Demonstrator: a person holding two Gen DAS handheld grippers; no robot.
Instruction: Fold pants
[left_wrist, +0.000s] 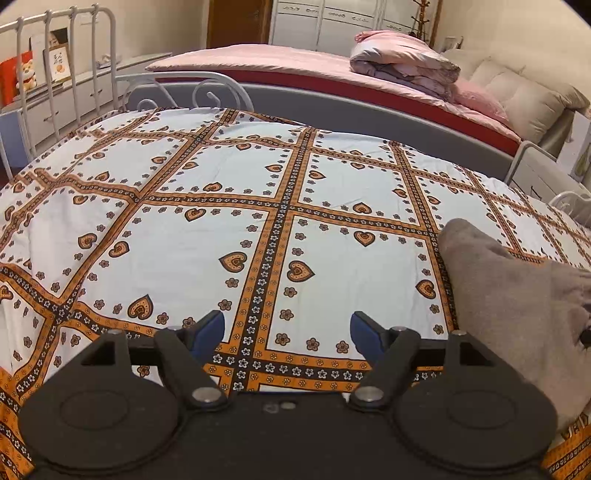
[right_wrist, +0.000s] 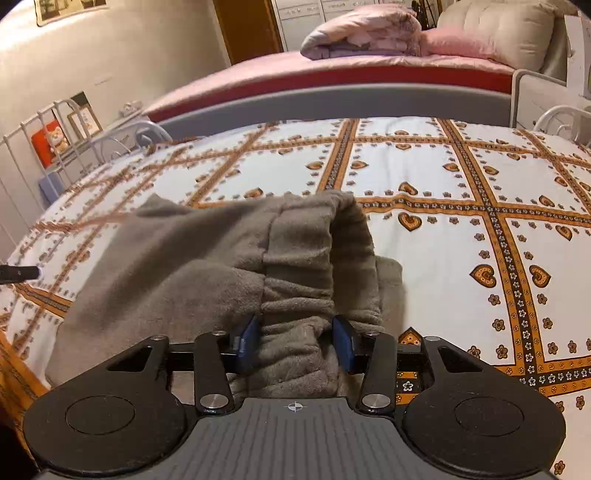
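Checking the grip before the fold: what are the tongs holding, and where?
Right tongs pinch the grey pants at the gathered waistband; left tongs hold nothing.

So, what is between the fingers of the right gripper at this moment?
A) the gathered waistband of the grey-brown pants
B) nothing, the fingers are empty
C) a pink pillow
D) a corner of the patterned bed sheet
A: in the right wrist view the right gripper has its blue pads pressed on both sides of the bunched elastic waistband of the grey-brown pants, which lie on the patterned sheet.
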